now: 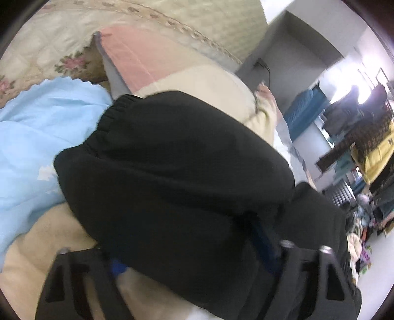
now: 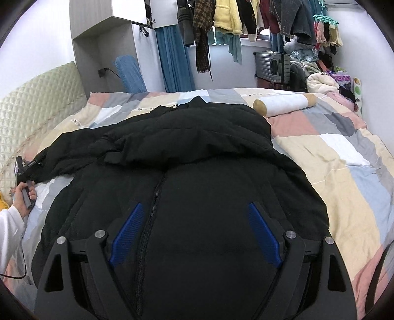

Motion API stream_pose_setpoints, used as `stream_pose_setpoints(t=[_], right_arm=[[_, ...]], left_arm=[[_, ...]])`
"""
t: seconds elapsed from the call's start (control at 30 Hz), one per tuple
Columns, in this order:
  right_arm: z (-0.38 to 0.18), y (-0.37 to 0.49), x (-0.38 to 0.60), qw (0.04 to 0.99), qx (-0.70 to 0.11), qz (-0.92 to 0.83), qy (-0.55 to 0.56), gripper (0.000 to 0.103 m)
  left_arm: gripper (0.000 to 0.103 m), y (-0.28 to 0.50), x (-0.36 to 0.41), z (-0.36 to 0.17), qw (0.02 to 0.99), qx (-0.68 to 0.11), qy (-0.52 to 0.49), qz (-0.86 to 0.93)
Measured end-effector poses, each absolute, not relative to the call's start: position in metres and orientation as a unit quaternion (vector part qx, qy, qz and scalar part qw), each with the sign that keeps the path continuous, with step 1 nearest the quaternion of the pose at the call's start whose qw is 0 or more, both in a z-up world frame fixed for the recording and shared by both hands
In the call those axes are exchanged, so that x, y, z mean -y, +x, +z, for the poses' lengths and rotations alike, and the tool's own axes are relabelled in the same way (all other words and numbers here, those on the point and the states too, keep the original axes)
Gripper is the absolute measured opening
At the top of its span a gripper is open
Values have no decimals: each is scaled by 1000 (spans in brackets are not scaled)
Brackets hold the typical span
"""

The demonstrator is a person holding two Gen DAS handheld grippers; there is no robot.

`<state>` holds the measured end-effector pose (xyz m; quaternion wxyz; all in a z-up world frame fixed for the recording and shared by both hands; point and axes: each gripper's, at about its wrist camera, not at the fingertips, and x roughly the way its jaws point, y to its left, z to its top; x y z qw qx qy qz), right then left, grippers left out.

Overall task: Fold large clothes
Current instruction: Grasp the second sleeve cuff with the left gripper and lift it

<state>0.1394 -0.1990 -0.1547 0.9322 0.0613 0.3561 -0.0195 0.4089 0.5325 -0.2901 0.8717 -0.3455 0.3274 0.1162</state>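
A large black padded jacket (image 2: 187,147) lies front-up on the patchwork quilt (image 2: 344,157), zipper down the middle. My right gripper (image 2: 194,216) hangs open just above the jacket's lower front, its blue pads (image 2: 128,231) on either side of the zipper. My left gripper (image 2: 24,169) shows far left of the right wrist view, at the end of the jacket's sleeve. In the left wrist view the black sleeve with its elastic cuff (image 1: 108,123) drapes over the left gripper (image 1: 192,248) and hides most of its blue pads (image 1: 118,268); the grip cannot be seen.
A quilted headboard (image 2: 39,103) stands at the left. A rolled bolster (image 2: 283,104) lies at the bed's far side. A light blue cloth (image 1: 41,137) and a pink pillow (image 1: 133,56) lie near the sleeve. Hanging clothes (image 2: 221,17) and a suitcase (image 2: 273,66) fill the back.
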Motion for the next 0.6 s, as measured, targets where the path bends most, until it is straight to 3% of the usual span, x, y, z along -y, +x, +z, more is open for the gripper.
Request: stream_pose_setpoints(t=[0.13, 0.23, 0.6], right_arm=[[-152, 138, 199, 934, -353, -17, 59, 86], [-149, 136, 198, 935, -349, -13, 54, 86], [-133, 114, 209, 948, -315, 5, 43, 86]], left_arm=[[28, 408, -527, -276, 878, -322, -327, 136], [10, 407, -520, -254, 886, -320, -299, 153], [4, 367, -472, -123, 921, -275, -239, 140]])
